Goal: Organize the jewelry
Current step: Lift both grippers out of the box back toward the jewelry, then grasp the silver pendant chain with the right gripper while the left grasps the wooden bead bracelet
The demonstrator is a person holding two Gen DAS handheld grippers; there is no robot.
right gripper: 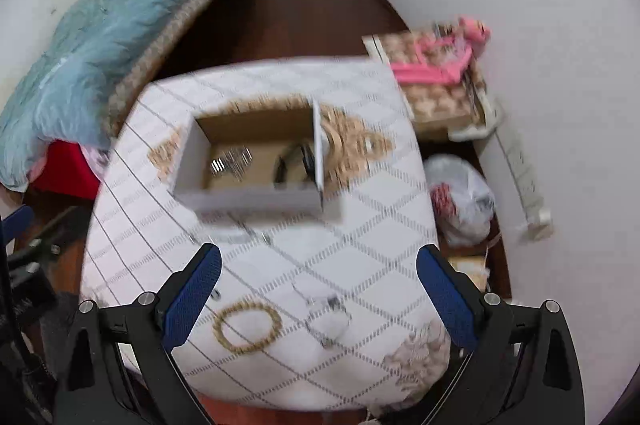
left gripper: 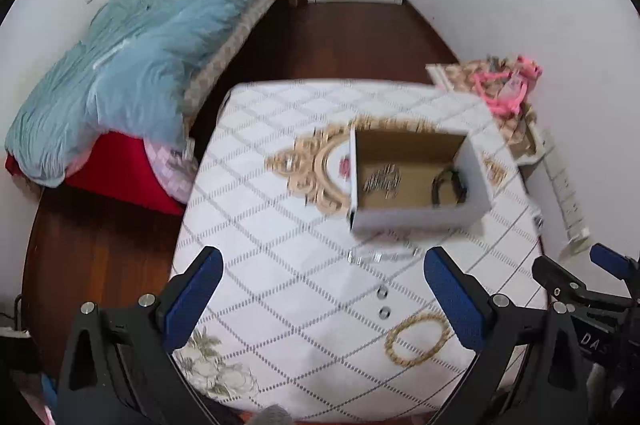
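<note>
An open cardboard box (left gripper: 416, 217) (right gripper: 248, 203) stands on the patterned table (left gripper: 280, 289) (right gripper: 380, 225). Inside it lie a silvery chain piece (left gripper: 382, 181) (right gripper: 232, 159) and a dark bracelet (left gripper: 450, 185) (right gripper: 294, 161). In front of the box lies a silver chain (left gripper: 384, 255) (right gripper: 240, 237). Nearer me are two small silver pieces (left gripper: 383, 301), a gold bead bracelet (left gripper: 418, 339) (right gripper: 247, 325) and a thin silver chain (right gripper: 326, 313). My left gripper (left gripper: 324, 301) is open above the table's near part, nothing between its fingers. My right gripper (right gripper: 318, 299) is open over the thin chain.
A bed with a blue quilt (left gripper: 132, 65) (right gripper: 80, 45) lies at the left. A low stand with pink items (left gripper: 508, 85) (right gripper: 436, 65) sits at the right by the wall. A plastic bag (right gripper: 460, 197) lies on the floor. The right gripper's fingers (left gripper: 560, 279) show at the left view's right edge.
</note>
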